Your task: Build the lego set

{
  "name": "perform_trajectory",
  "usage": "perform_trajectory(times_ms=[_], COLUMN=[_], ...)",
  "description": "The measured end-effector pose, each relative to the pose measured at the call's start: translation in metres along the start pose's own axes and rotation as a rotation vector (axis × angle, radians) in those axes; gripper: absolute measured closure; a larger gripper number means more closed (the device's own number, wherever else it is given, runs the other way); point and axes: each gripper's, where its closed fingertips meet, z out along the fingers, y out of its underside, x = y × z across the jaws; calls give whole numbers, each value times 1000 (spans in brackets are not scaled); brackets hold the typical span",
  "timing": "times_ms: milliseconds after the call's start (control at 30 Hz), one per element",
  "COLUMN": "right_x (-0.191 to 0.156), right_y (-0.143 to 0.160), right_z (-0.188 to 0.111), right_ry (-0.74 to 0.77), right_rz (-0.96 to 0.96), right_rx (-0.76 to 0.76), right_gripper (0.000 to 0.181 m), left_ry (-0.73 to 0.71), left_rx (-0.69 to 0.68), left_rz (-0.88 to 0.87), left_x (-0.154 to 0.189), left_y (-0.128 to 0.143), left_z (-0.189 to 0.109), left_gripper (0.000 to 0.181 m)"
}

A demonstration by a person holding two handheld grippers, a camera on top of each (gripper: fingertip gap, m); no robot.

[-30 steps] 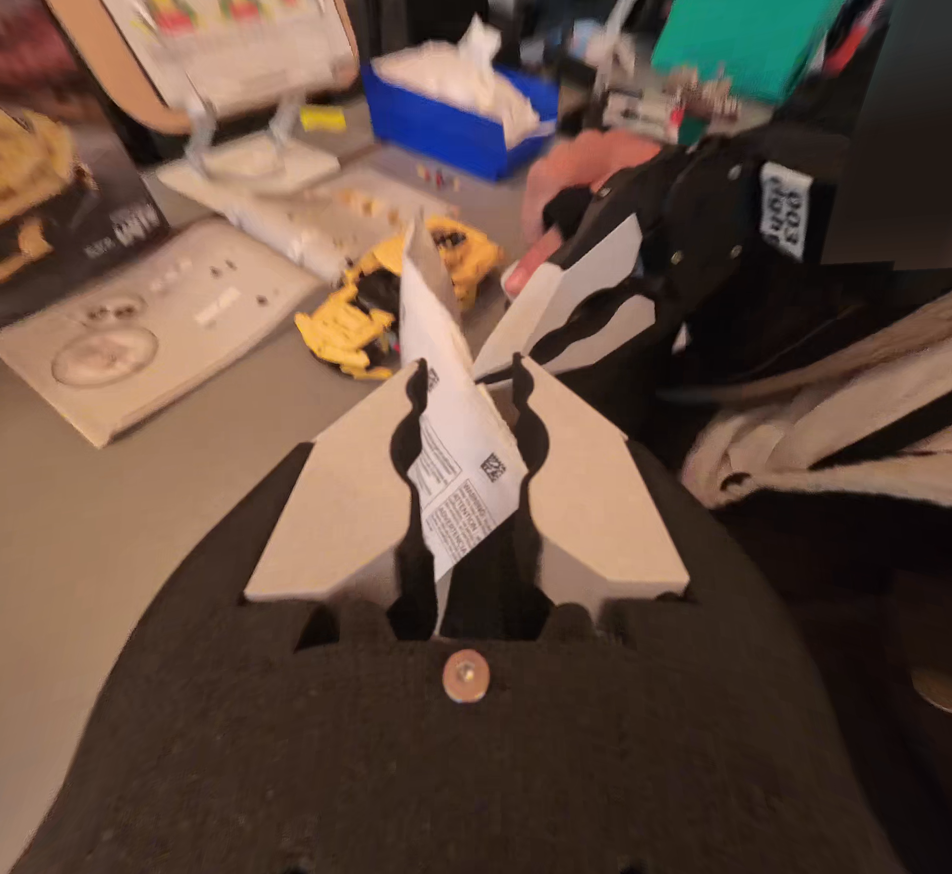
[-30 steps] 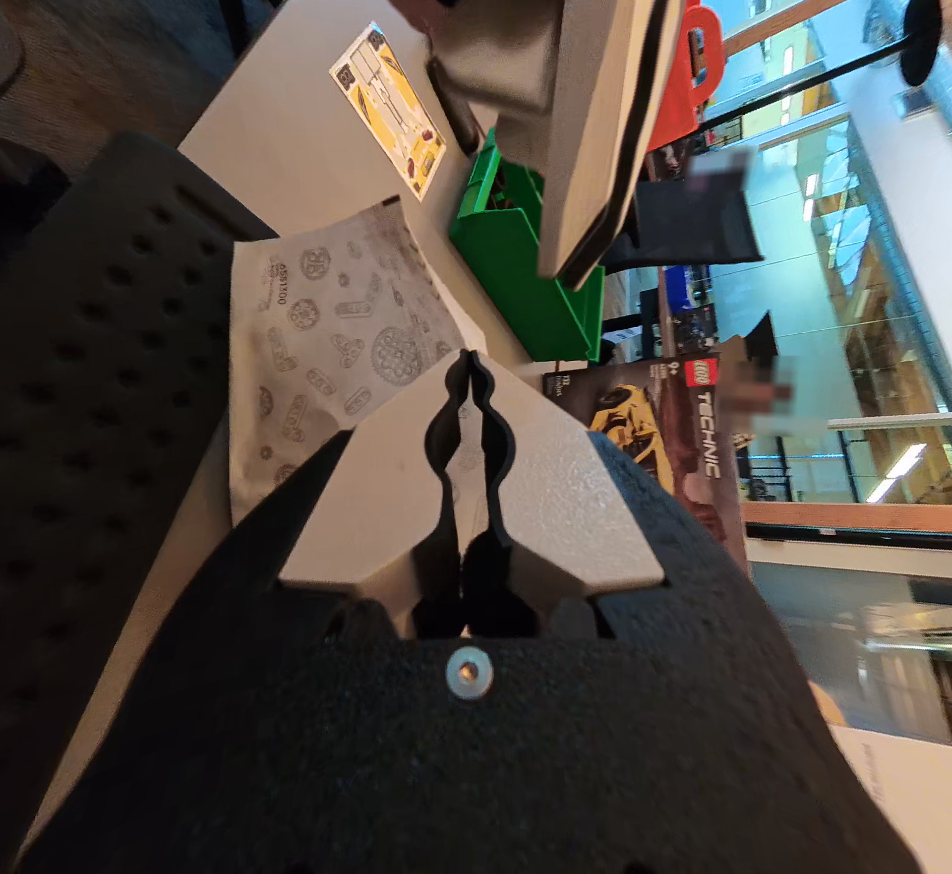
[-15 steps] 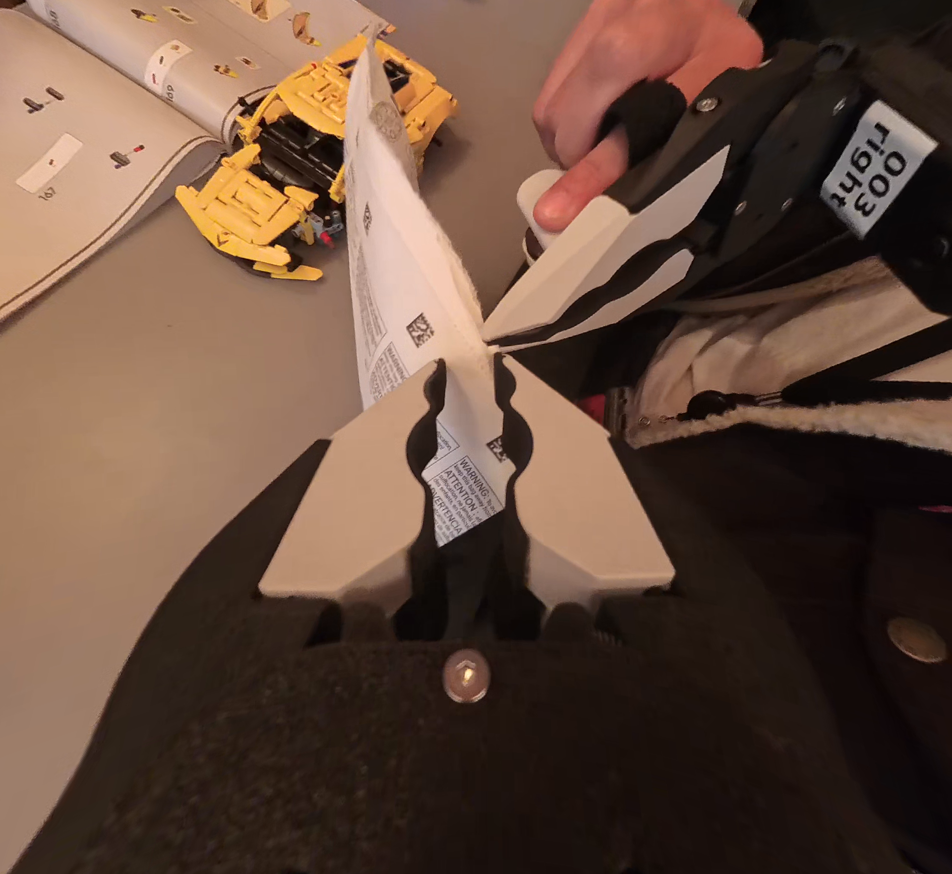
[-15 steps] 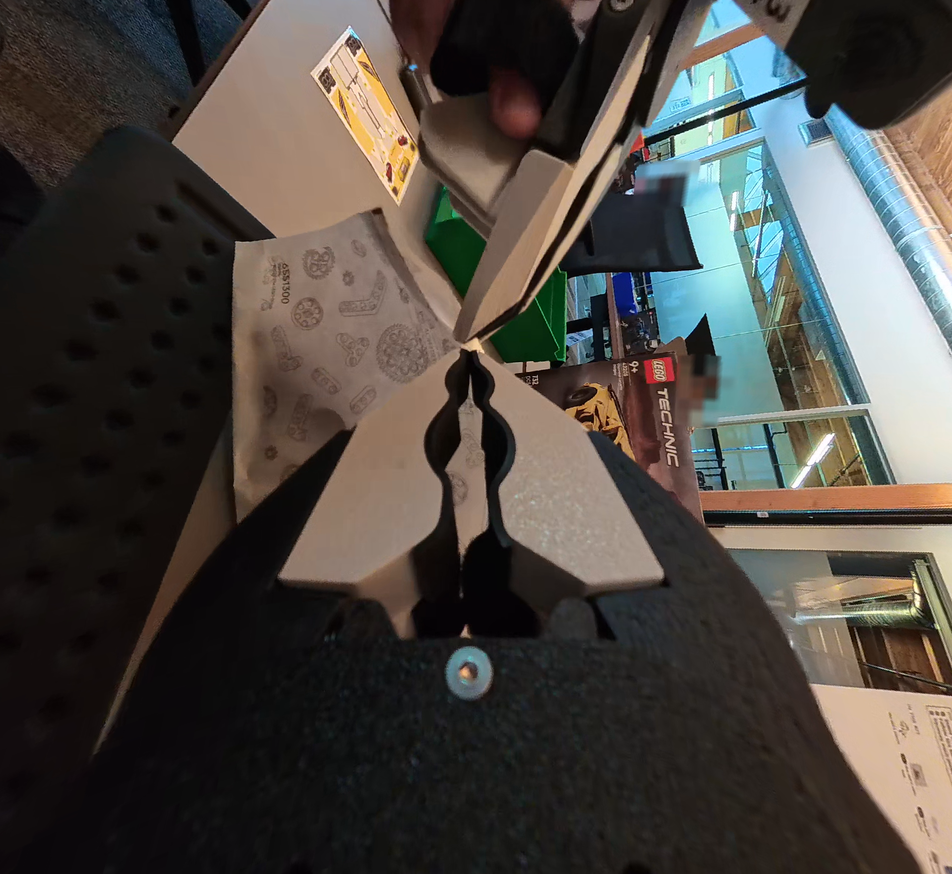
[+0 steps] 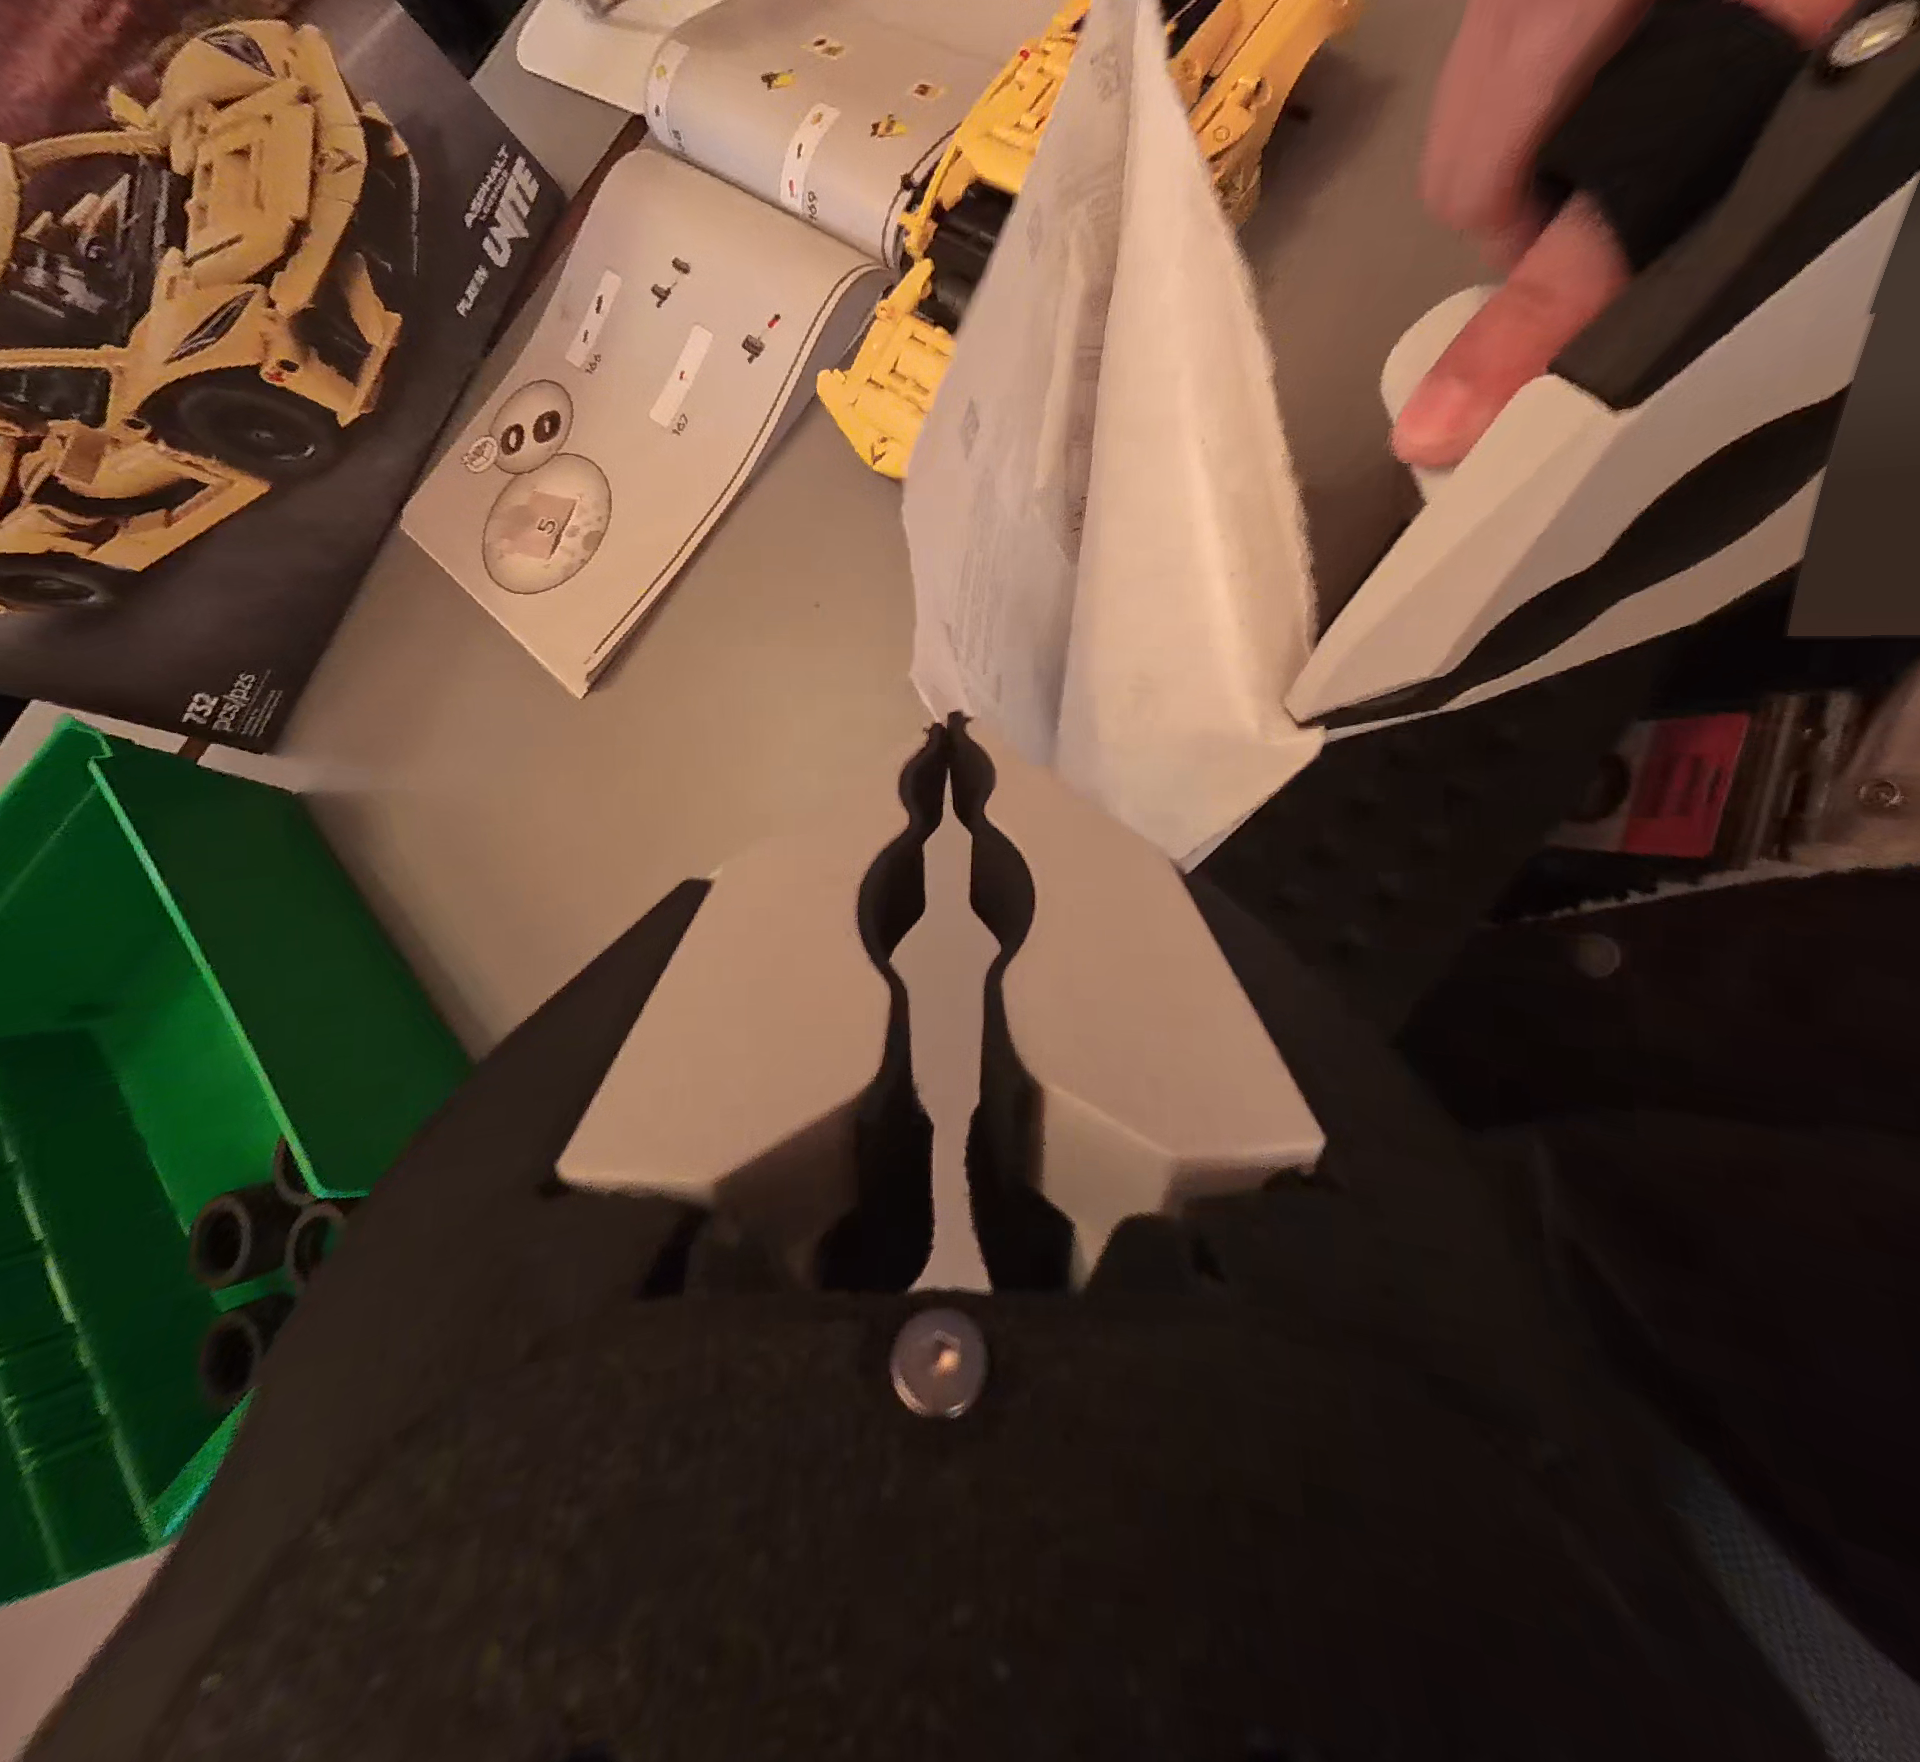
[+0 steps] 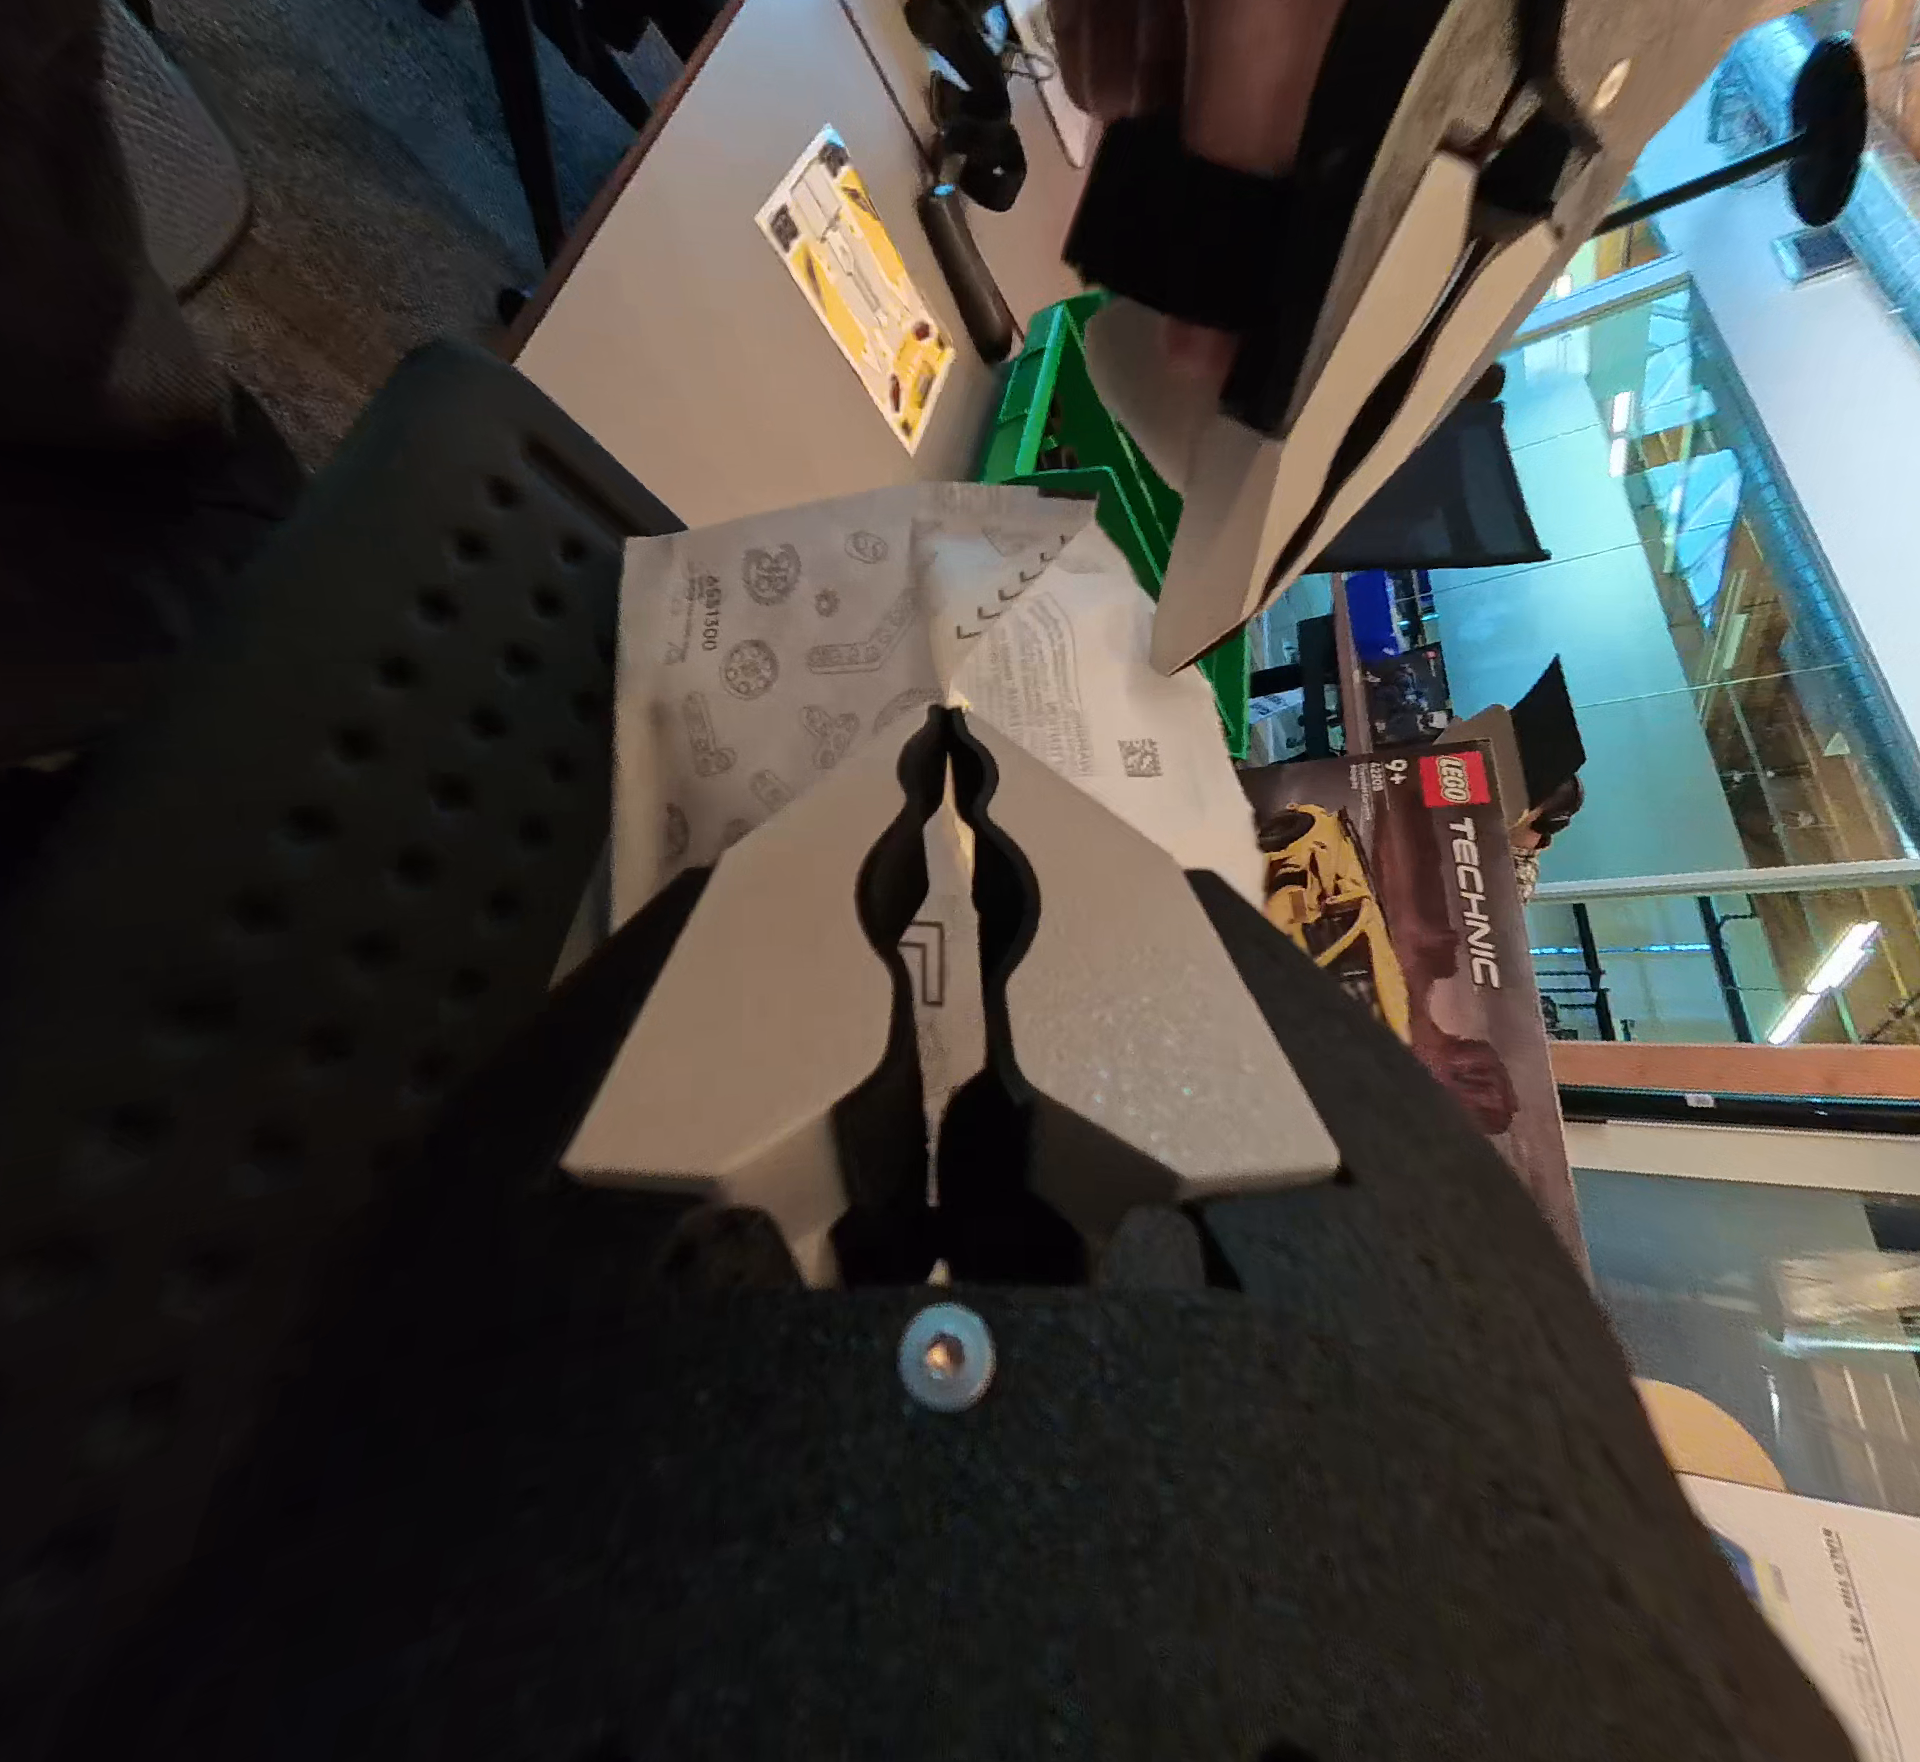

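A white paper parts bag (image 5: 1101, 465) stands on edge above the table. My right gripper (image 6: 948, 715) is shut on it, with paper showing between its jaws; it also shows in the left wrist view (image 5: 1299, 715). My left gripper (image 5: 951, 725) is shut, with no paper inside its jaws. Its tips sit at the bag's lower corner, and I cannot tell whether they pinch it. It appears in the right wrist view (image 6: 1169, 663) just over the bag (image 6: 790, 652). The part-built yellow car (image 5: 1226, 50) lies behind the bag.
An open instruction booklet (image 5: 644, 424) and the set's box (image 5: 208, 258) lie to the left. A green bin (image 5: 156, 985) at the near left holds black wheels (image 5: 249, 1234). A sticker sheet (image 6: 852, 289) lies on the table. A black perforated chair (image 6: 312, 777) is beside the table. My right fingertips sit around 6 cm from my left ones.
The bag has come out of my left gripper's jaws, which are now closed at its corner. The left gripper has pulled back and left. The right gripper still holds the bag.
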Motion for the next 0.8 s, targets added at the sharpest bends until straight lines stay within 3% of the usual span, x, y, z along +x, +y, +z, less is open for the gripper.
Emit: perform_trajectory(times_ms=[133, 267, 467, 600, 800], right_x=[6, -5, 10, 40, 5], right_y=[3, 0, -4, -3, 6], right_z=[-9, -20, -42, -52, -32], right_ry=[43, -104, -164, -112, -240], right_rz=[-29, 121, 224, 201, -33], right_rx=[-13, 18, 82, 101, -21], right_gripper=[181, 180, 153, 148, 148], left_ry=[87, 135, 187, 222, 237], left_rx=[59, 89, 133, 155, 183], left_rz=[10, 7, -12, -29, -64], left_x=[21, 33, 51, 60, 61], left_y=[-8, -11, -15, -18, -22], left_z=[-6, -10, -13, -15, -20], left_gripper=[181, 181, 181, 181, 181])
